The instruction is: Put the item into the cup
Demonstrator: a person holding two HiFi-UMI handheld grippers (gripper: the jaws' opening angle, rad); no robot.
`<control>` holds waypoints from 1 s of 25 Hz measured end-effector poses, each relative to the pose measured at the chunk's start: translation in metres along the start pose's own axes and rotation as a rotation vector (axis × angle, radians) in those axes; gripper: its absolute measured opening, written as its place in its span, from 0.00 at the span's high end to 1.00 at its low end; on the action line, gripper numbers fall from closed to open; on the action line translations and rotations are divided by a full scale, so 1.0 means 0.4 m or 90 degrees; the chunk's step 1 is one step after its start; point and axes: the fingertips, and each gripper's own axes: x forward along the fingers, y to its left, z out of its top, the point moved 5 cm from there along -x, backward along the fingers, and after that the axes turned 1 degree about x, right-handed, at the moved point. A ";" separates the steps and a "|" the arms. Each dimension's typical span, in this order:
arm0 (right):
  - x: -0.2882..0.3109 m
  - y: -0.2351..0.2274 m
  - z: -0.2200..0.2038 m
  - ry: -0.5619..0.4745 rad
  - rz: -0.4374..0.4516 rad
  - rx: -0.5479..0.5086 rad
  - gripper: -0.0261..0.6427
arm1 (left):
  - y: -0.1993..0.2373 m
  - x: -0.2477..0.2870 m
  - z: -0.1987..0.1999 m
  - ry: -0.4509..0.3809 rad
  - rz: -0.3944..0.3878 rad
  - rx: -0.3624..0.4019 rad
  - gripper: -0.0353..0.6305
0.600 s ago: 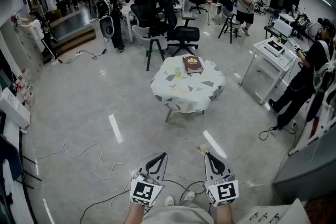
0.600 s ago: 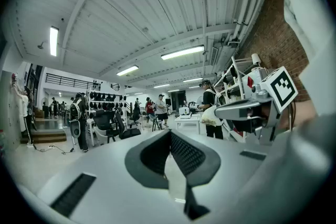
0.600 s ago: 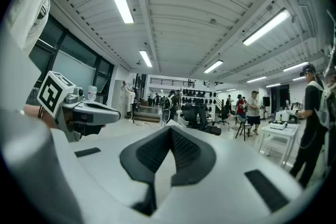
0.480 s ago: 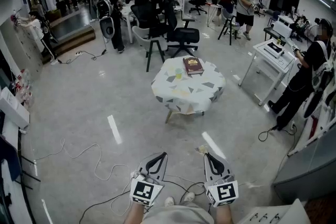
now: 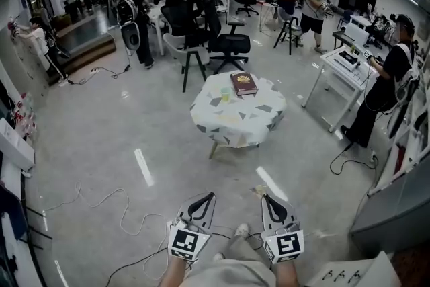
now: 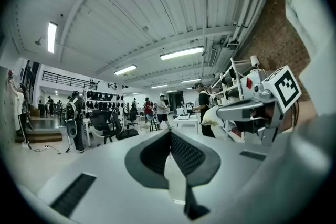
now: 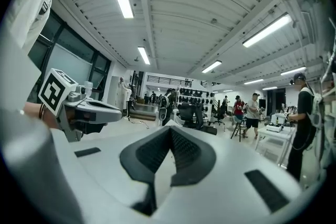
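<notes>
A small pale green cup (image 5: 226, 95) stands on the round table with the patterned cloth (image 5: 238, 119), several steps ahead of me. Just right of the cup lies a dark red book (image 5: 244, 83). Both grippers are held low in front of my body, far from the table. The left gripper (image 5: 207, 197) is shut with nothing in it, its jaws meeting at a point (image 6: 169, 136). The right gripper (image 5: 265, 199) is shut and empty too (image 7: 170, 132). No other small item shows on the table from this distance.
Cables (image 5: 114, 201) trail over the grey floor to my left. Black office chairs (image 5: 228, 44) stand behind the table, and a white desk (image 5: 342, 67) is at its right. Several people stand around the room, one (image 5: 379, 87) close to the right.
The view has shifted a little forward and the table sits slightly lower left in it. A foot has stepped forward. Both grippers stay shut and in place.
</notes>
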 end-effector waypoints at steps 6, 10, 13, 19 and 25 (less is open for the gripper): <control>0.072 -0.046 -0.028 0.001 0.001 0.001 0.96 | 0.031 0.072 -0.021 0.005 0.005 -0.002 0.93; 0.138 -0.098 -0.043 0.010 0.006 0.001 0.96 | 0.056 0.151 -0.031 0.010 0.008 -0.008 0.93; 0.184 -0.144 -0.056 0.017 0.008 0.007 0.96 | 0.074 0.210 -0.033 0.015 0.013 -0.011 0.93; 0.277 -0.246 -0.052 0.015 0.025 0.001 0.96 | 0.099 0.335 -0.026 0.021 0.028 -0.012 0.93; 0.354 -0.350 -0.060 0.012 0.043 0.016 0.96 | 0.103 0.445 -0.006 0.029 0.044 -0.008 0.93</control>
